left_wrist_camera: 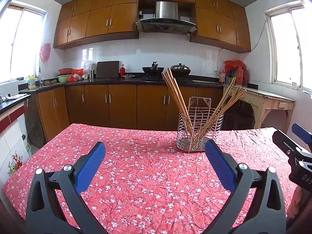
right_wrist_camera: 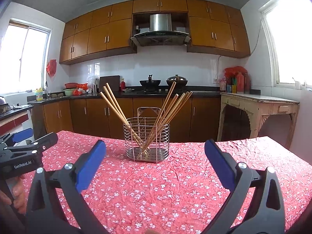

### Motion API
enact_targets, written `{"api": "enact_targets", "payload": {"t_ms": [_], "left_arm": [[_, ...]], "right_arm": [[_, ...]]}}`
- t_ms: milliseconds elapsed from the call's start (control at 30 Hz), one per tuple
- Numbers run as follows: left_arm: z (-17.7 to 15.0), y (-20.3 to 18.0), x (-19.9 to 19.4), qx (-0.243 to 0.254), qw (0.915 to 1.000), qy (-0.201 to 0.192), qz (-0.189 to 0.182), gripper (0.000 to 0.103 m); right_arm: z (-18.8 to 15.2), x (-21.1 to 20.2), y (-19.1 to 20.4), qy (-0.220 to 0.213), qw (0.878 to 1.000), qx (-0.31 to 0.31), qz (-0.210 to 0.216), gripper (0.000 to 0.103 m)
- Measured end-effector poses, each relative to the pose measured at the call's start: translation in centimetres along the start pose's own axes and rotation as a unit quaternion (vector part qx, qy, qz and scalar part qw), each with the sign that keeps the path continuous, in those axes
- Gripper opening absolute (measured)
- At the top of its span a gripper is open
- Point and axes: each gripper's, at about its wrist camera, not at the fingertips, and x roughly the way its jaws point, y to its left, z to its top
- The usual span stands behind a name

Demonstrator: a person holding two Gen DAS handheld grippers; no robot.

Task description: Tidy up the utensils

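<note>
Kitchen cabinets stand behind the desk [right_wrist_camera: 195, 185], where chopsticks [right_wrist_camera: 117, 105] lean both ways out of a wire holder [right_wrist_camera: 146, 138]. Both tongs, left [left_wrist_camera: 155, 148] and right [right_wrist_camera: 155, 148], gape empty before the holder; right looks better centred

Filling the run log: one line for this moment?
left tool: open, empty | right tool: open, empty | chopsticks: in wire holder | tablecloth: no loose utensils seen
</note>
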Motion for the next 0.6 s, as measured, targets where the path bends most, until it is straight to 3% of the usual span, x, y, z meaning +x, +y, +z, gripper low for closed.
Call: {"api": "enact_targets", "payload": {"t_ms": [600], "left_arm": [[0.04, -0.49, 0.25, 0.000, 1.0000, 0.003, -0.002, 0.101]], "right_arm": [[-0.08, 0.03, -0.56, 0.001, 1.000, 0.009, -0.001, 0.099]]}}
